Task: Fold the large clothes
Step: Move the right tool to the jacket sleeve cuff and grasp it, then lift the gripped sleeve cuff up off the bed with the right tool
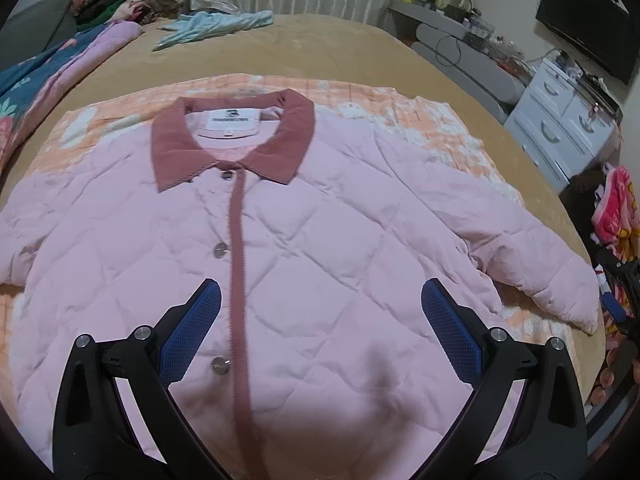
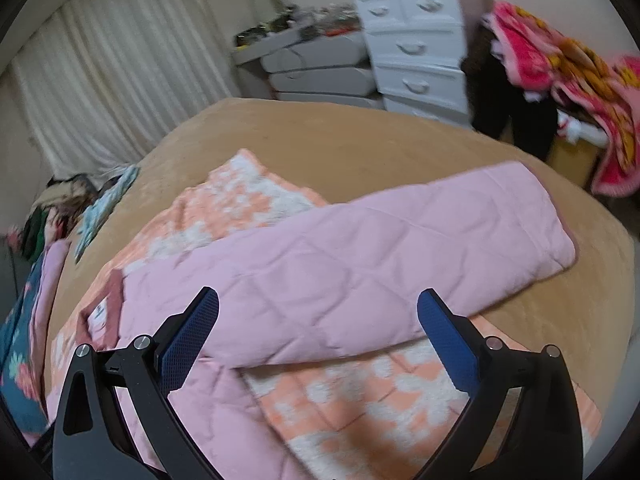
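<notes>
A pink quilted jacket with a dusty-red collar lies face up and buttoned on an orange-and-white blanket on the bed. Its right sleeve stretches out to the side. My left gripper is open and empty above the jacket's lower front. My right gripper is open and empty above the sleeve, which runs across the right wrist view toward the bed's edge; the collar shows at the left there.
The tan bed cover extends behind the jacket. A light-blue garment and a clothes pile lie at the far end. A floral quilt lies left. White drawers and a pink-red blanket stand right.
</notes>
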{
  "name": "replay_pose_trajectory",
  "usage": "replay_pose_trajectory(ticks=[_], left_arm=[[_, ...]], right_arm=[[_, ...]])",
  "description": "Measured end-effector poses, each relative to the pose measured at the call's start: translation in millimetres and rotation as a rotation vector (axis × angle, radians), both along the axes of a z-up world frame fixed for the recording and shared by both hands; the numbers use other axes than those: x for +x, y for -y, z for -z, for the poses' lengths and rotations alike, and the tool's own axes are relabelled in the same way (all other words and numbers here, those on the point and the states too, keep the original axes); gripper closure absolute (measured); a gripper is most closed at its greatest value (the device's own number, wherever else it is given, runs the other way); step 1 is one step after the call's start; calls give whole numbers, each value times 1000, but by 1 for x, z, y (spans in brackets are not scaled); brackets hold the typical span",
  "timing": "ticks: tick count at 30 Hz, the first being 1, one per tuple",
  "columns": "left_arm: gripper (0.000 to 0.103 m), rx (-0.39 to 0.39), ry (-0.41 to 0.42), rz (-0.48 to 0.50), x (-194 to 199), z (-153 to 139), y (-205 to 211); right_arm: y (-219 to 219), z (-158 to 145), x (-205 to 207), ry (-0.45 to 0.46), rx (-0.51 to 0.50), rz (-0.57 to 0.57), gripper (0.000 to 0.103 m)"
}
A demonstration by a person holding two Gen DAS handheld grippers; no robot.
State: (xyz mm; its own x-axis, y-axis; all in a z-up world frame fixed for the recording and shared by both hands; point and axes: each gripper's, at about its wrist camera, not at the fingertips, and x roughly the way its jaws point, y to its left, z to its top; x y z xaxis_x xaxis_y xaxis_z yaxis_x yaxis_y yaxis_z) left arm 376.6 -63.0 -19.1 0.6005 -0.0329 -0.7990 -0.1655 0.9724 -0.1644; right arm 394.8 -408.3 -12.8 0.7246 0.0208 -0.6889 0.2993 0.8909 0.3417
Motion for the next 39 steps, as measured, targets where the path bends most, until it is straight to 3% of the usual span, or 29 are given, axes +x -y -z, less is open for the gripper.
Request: replay_pose_trajectory(ticks=[18, 27, 31, 32, 34, 35, 36, 39], left_arm=[[9, 35, -105, 10, 43, 43, 17], [9, 38, -112, -1, 50, 43, 7], [9, 28, -104, 11, 52, 41, 3], [9, 29, -100, 15, 52, 39, 1], [9, 28, -89, 22, 52, 37, -2], [9, 31, -85, 21, 52, 36, -2], [9, 37, -78, 14, 52, 33, -4], [9, 15, -53, 1, 47, 26, -10]], right_arm=[[82, 94, 11, -157, 250, 344, 4], [108, 113, 32, -130, 247, 436, 4], [126, 119, 38, -51, 284, 438, 6], [130, 119, 37, -33, 290, 438, 10], [136, 117, 34, -4, 293, 441, 34], [140, 117, 32, 19, 302, 434, 54], [144, 117, 31, 43, 328, 422, 65], [148, 105, 26, 115, 356, 371, 80]])
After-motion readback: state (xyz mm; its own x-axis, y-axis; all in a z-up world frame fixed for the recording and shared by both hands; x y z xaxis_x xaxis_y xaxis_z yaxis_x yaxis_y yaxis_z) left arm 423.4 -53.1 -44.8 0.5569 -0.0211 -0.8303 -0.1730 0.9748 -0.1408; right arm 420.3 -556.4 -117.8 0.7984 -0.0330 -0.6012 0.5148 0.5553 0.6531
